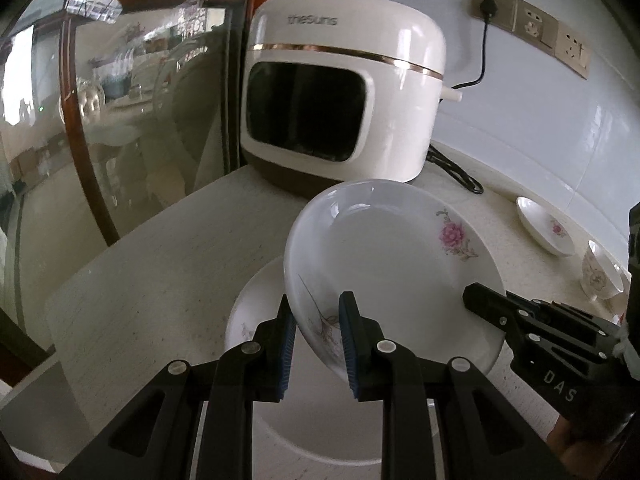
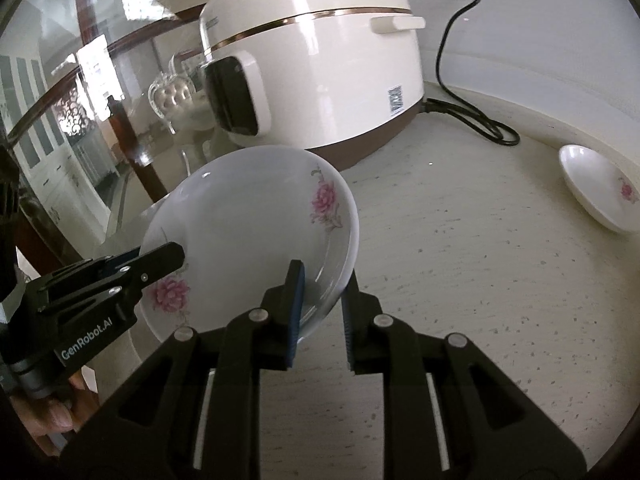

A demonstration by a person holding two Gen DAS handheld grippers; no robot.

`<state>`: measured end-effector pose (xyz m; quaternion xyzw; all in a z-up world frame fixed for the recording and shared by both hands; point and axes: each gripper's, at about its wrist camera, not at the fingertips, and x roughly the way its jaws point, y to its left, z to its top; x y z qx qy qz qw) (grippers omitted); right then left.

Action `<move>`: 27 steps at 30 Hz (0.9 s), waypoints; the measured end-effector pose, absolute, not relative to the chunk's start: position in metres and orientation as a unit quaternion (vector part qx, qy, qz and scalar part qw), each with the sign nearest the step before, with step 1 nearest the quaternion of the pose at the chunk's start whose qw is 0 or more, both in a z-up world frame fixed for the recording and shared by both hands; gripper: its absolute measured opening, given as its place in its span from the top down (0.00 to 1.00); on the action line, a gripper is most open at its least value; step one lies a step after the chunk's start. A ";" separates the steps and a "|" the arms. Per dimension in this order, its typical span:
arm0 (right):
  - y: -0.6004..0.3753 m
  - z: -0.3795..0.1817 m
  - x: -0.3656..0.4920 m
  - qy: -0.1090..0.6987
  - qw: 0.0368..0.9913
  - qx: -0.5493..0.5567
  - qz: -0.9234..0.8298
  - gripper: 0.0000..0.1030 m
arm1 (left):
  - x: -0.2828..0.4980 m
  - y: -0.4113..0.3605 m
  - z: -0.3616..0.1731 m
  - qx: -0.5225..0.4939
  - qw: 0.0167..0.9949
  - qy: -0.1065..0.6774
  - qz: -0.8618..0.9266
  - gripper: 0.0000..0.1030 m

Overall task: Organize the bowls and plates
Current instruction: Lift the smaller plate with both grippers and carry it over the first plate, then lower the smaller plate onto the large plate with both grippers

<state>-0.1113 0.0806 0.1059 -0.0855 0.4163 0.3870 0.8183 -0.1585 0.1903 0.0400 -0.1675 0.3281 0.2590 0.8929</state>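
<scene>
A white plate [image 1: 392, 256] with pink flowers hangs tilted above the counter, held at two sides. My left gripper [image 1: 316, 298] is shut on its near rim, one finger inside the dish and one outside. My right gripper [image 2: 324, 272] is shut on the opposite rim of the same plate [image 2: 248, 216]. Each tool shows in the other's view: the right gripper [image 1: 476, 296] at the plate's right edge, the left gripper [image 2: 172, 252] on its left edge. A second white plate [image 1: 256, 312] lies flat on the counter just below the held one.
A white rice cooker [image 1: 340, 92] stands close behind the plates, its black cable [image 1: 456, 172] trailing right. A small flowered saucer [image 1: 544, 226] and a patterned bowl [image 1: 600, 276] sit by the right wall. A glass partition [image 1: 120, 120] bounds the counter's left.
</scene>
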 end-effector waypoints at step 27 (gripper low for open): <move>0.105 0.098 -0.132 0.430 0.791 -0.130 0.416 0.75 | -0.184 0.193 0.032 -0.172 0.875 0.353 0.283 0.72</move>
